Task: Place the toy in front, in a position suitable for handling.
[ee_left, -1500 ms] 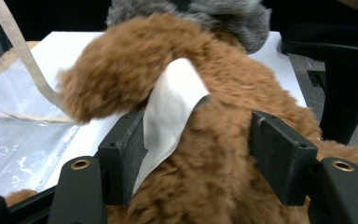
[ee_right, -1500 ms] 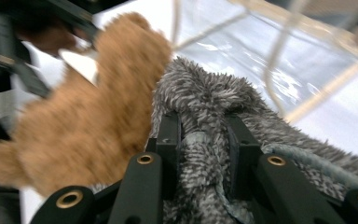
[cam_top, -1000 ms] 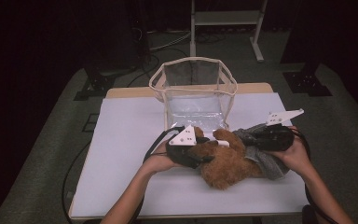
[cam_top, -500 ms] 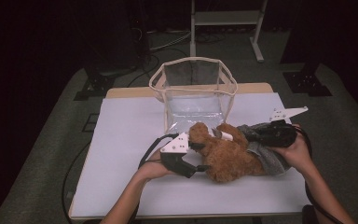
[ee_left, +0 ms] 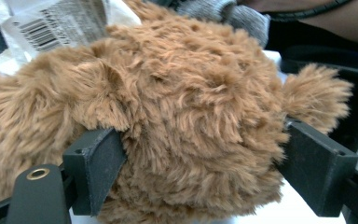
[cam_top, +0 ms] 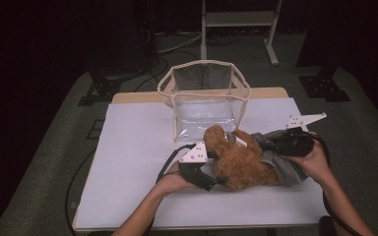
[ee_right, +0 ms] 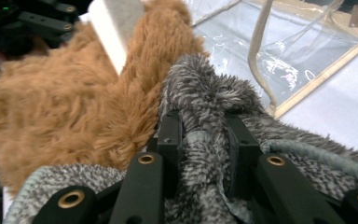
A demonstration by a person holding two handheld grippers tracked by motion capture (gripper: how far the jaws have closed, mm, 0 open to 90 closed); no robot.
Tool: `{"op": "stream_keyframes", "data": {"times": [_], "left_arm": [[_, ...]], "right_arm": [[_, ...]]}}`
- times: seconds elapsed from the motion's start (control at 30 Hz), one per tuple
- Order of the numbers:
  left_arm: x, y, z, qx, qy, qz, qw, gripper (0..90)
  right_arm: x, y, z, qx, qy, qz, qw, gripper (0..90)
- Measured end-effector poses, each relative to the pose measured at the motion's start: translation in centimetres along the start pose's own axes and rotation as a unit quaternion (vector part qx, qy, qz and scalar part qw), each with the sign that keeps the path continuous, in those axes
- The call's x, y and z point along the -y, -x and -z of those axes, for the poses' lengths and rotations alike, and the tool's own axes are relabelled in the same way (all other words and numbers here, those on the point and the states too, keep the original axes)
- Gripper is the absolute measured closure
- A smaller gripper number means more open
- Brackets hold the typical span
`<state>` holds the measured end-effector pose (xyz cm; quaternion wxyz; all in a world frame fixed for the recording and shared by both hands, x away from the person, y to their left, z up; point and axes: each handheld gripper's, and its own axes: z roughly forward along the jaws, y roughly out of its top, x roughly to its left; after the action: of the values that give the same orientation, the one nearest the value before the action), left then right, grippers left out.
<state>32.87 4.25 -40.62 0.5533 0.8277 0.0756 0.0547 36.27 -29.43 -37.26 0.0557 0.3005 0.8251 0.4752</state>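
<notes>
A brown plush bear (cam_top: pixel 241 162) lies on the white table (cam_top: pixel 133 147) in front of a clear bag (cam_top: pixel 204 98) with beige trim. My left gripper (cam_top: pixel 216 177) straddles the bear's furry round part (ee_left: pixel 191 102). Its jaws have just been opening and stand wide, with the fur only brushing the pads (ee_left: pixel 98 163). My right gripper (ee_right: pixel 205 140) is shut on the bear's grey fuzzy cloth (ee_right: pixel 200 84), at the right of the toy (cam_top: pixel 285 167).
The clear bag (ee_right: pixel 284 46) stands open-topped just beyond the bear. A white barcode label (ee_left: pixel 51 23) sticks out from the toy. Cables trail from both grippers toward the table's near edge. Dark floor and a metal stand (cam_top: pixel 236 19) lie behind.
My left gripper has sunk toward the table with the bear and its jaws have spread wider. The bear now rests lower on the table. The right hand has stayed put.
</notes>
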Motion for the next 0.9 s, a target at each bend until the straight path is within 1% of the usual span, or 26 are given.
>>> {"op": "stream_keyframes", "data": {"times": [0.07,0.1,0.2,0.3,0.33,0.5,0.53,0.6,0.63,0.67,0.7,0.73,0.77,0.83,0.9], "left_arm": [[-0.1,-0.3,-0.1,-0.005,0.001,0.004,1.0,20.4],[-0.2,-0.4,-0.1,-0.007,0.002,0.005,1.0,24.0],[-0.2,-0.6,0.1,-0.002,0.012,0.01,0.9999,45.6],[-0.4,-0.5,0.2,-0.001,0.01,0.005,0.9999,50.8],[-0.7,-0.5,0.5,-0.003,0.011,0.003,0.9999,51.8],[-1.0,-0.7,1.1,-0.009,0.008,0.004,0.9999,53.9],[-1.3,-0.8,1.5,-0.008,0.005,0.003,0.9999,54.4],[-1.6,-0.7,2.0,-0.008,0.005,-0.001,1.0,55.7],[-1.8,-0.6,2.3,-0.009,0.004,-0.002,0.9999,56.4],[-2.0,-0.6,2.4,-0.009,0.0,-0.002,1.0,56.5],[-2.0,-0.5,2.5,-0.007,-0.003,0.001,1.0,56.6],[-1.9,-0.5,2.5,-0.006,-0.007,0.001,1.0,56.5],[-1.6,-0.4,2.4,-0.003,-0.01,-0.001,0.9999,56.3],[-1.3,-0.5,2.3,-0.004,-0.008,0.003,1.0,55.0],[-1.0,-0.7,2.4,-0.008,0.002,0.007,0.9999,52.7]], "right_arm": [[0.1,0.0,0.0,-0.01,0.004,-0.003,0.9999,71.3],[0.2,-0.1,0.0,-0.014,0.004,-0.005,0.9999,71.4],[0.2,-0.3,0.0,-0.028,0.011,-0.007,0.9995,71.7],[0.0,-0.5,-0.1,-0.033,0.012,-0.006,0.9994,71.9],[-0.1,-0.6,-0.1,-0.041,0.018,-0.008,0.999,72.0],[-0.8,-1.2,-0.4,-0.06,0.026,-0.007,0.9978,72.2],[-1.0,-1.5,-0.5,-0.065,0.028,-0.005,0.9975,72.2],[-1.3,-1.8,-0.7,-0.074,0.031,-0.002,0.9968,72.3],[-1.5,-2.0,-0.8,-0.084,0.033,-0.002,0.996,72.4],[-1.9,-2.5,-1.1,-0.093,0.034,0.004,0.9951,72.4],[-2.1,-2.8,-1.4,-0.096,0.033,0.009,0.9948,72.4],[-2.6,-3.4,-1.8,-0.098,0.026,0.019,0.9946,72.4],[-2.9,-3.7,-2.1,-0.099,0.021,0.027,0.9945,72.4],[-3.6,-4.8,-2.9,-0.084,-0.006,0.057,0.9948,72.2],[-3.9,-5.0,-2.8,-0.073,-0.015,0.069,0.9948,72.1]]}}
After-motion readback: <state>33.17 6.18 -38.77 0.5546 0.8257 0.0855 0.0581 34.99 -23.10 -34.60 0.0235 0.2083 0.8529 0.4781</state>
